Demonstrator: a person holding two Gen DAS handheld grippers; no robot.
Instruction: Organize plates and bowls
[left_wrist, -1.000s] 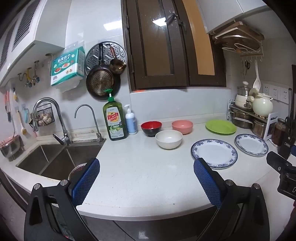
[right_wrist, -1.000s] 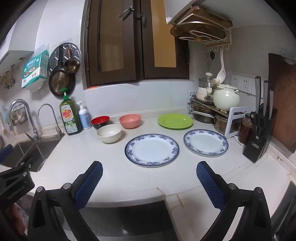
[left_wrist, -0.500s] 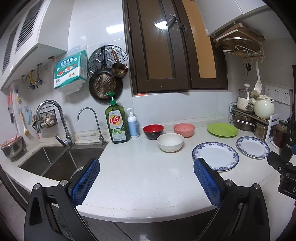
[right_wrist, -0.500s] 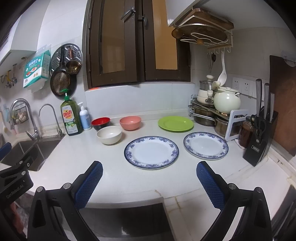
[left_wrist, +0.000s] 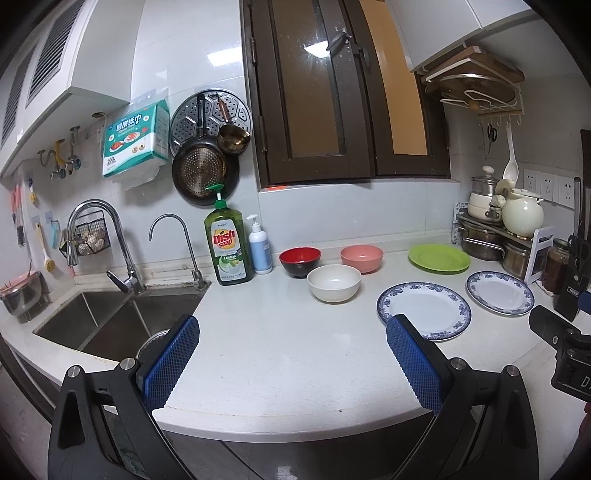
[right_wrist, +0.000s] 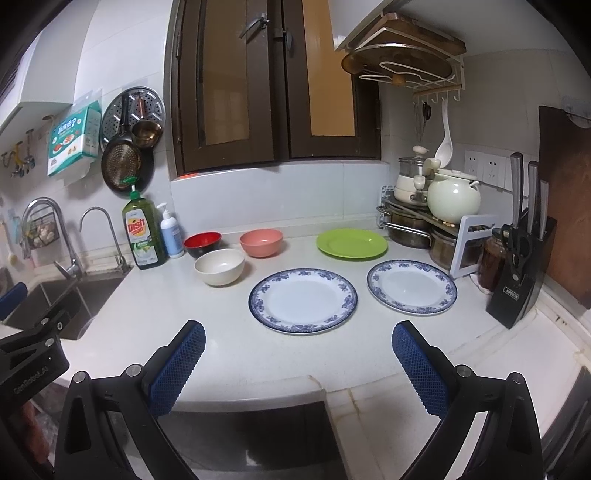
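Observation:
On the white counter (left_wrist: 280, 347) sit a red-and-black bowl (left_wrist: 299, 261), a pink bowl (left_wrist: 361, 258) and a cream bowl (left_wrist: 334, 283). Right of them lie a green plate (left_wrist: 439, 258), a large blue-rimmed plate (left_wrist: 424, 309) and a smaller blue-rimmed plate (left_wrist: 499, 292). The right wrist view shows the same cream bowl (right_wrist: 219, 266), large blue-rimmed plate (right_wrist: 303, 301), smaller blue-rimmed plate (right_wrist: 411, 287) and green plate (right_wrist: 351, 244). My left gripper (left_wrist: 291, 360) is open and empty, back at the counter's front edge. My right gripper (right_wrist: 297, 365) is open and empty, short of the large plate.
A double sink (left_wrist: 107, 317) with two taps lies at the left. Dish soap (left_wrist: 227, 243) and a pump bottle (left_wrist: 259, 247) stand by the wall. Pots and a rack (right_wrist: 432, 218) and a knife block (right_wrist: 517, 280) crowd the right corner. Dark cabinet doors (right_wrist: 273, 85) hang above.
Both views have tilted up and pulled back slightly, so the counter sits a little lower and farther. No dish has moved and both grippers stay open.

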